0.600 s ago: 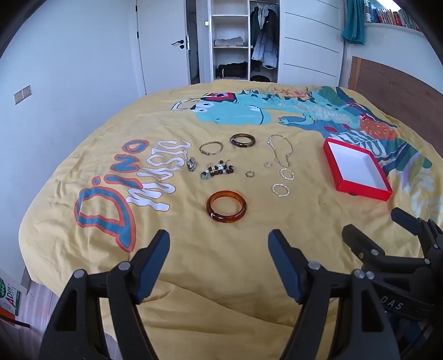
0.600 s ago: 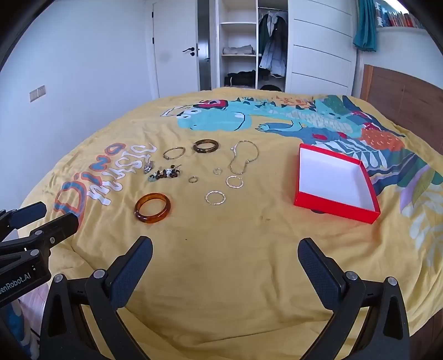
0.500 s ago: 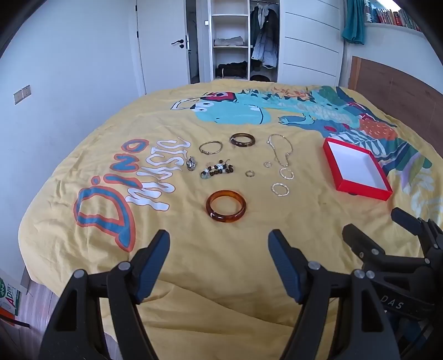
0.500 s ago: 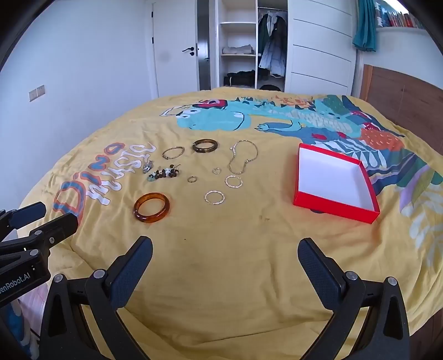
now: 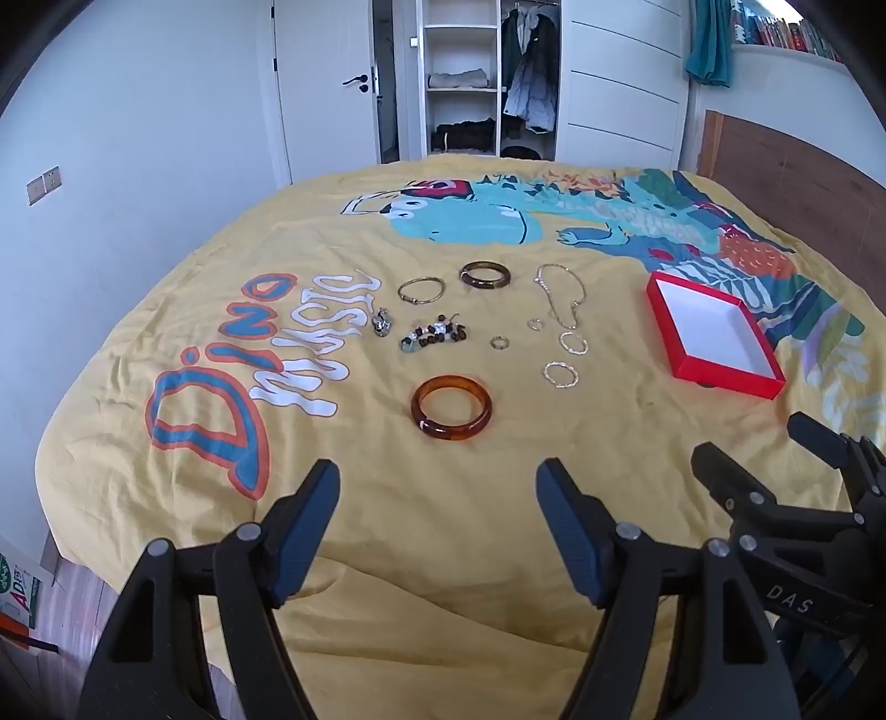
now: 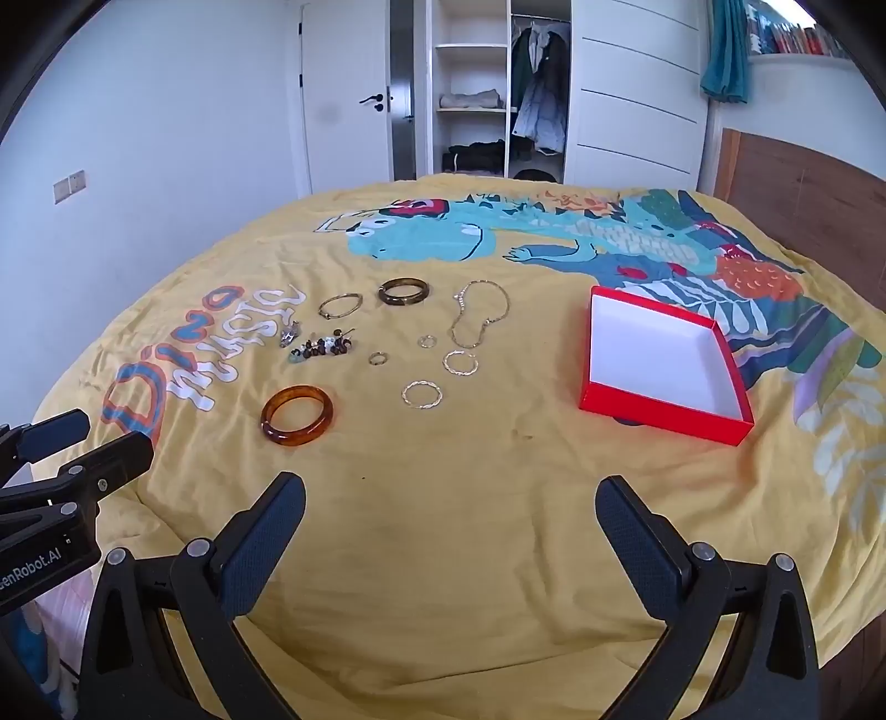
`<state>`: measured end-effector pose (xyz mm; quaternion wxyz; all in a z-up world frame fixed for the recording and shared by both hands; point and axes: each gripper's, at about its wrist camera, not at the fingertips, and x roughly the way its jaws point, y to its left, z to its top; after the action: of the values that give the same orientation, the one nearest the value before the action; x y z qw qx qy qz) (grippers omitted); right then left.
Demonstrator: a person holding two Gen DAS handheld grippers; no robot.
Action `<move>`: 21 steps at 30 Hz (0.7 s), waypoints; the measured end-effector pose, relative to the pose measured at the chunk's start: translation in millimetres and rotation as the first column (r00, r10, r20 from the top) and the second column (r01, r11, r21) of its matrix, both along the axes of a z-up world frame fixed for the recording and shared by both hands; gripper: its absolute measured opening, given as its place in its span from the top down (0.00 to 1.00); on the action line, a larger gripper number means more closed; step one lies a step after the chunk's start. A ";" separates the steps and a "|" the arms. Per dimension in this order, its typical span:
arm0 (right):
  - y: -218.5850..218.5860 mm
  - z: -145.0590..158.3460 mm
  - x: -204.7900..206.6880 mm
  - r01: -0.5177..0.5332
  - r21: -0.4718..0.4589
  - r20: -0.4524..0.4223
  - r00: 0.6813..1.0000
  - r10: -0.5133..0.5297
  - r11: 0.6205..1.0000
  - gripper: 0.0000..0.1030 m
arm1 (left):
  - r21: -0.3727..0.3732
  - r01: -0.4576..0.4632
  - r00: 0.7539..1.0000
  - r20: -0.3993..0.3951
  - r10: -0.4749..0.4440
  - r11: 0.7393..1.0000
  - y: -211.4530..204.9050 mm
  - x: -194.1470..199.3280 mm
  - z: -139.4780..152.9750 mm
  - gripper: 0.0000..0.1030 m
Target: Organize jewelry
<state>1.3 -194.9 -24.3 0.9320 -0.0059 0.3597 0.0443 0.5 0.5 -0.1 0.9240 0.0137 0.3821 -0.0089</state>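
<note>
Both claws are held released over the bed's near edge, nothing gripped: left claw (image 5: 437,498), right claw (image 6: 451,512). Jewelry is spread at mid-frame on the yellow bedspread (image 6: 470,526); an amber bangle (image 5: 451,407) lies nearest. A red box (image 6: 662,368) is seen at right, well apart.

yellow dinosaur bedspread (image 5: 387,554) | white door (image 5: 326,88) — shut | open wardrobe (image 5: 487,77) — hanging coats, folded clothes | wooden headboard (image 6: 803,188) | teal curtain (image 6: 725,50)
</note>
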 end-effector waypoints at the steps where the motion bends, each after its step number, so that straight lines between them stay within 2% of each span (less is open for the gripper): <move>1: -1.1 -0.3 0.2 0.000 0.000 0.000 1.000 0.000 1.000 0.00 | 0.000 0.000 1.000 0.000 0.000 1.000 0.2 0.0 0.0 0.30; 10: -0.8 0.0 0.3 0.011 -0.015 0.000 1.000 -0.011 1.000 0.00 | -0.002 -0.006 1.000 -0.004 0.006 1.000 1.2 0.2 -1.1 0.30; 11: -1.2 -0.1 0.3 0.011 -0.015 -0.001 1.000 -0.011 1.000 0.00 | -0.002 -0.006 1.000 -0.005 0.006 1.000 -3.3 -3.7 -18.9 0.30; 20: -3.0 1.3 0.4 0.011 -0.032 0.005 1.000 -0.011 0.999 0.00 | -0.015 -0.007 1.000 0.015 0.007 1.000 0.8 -20.9 -32.2 0.30; 21: 1.3 0.9 -0.8 0.012 -0.038 0.007 1.000 -0.012 0.999 0.00 | -0.013 -0.009 1.000 0.011 0.009 1.000 -4.2 -8.0 -19.0 0.30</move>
<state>0.4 -193.6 -23.4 0.9332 -0.0218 0.3572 0.0318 -7.5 -3.7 -19.1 0.9262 0.0059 0.3769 -0.0074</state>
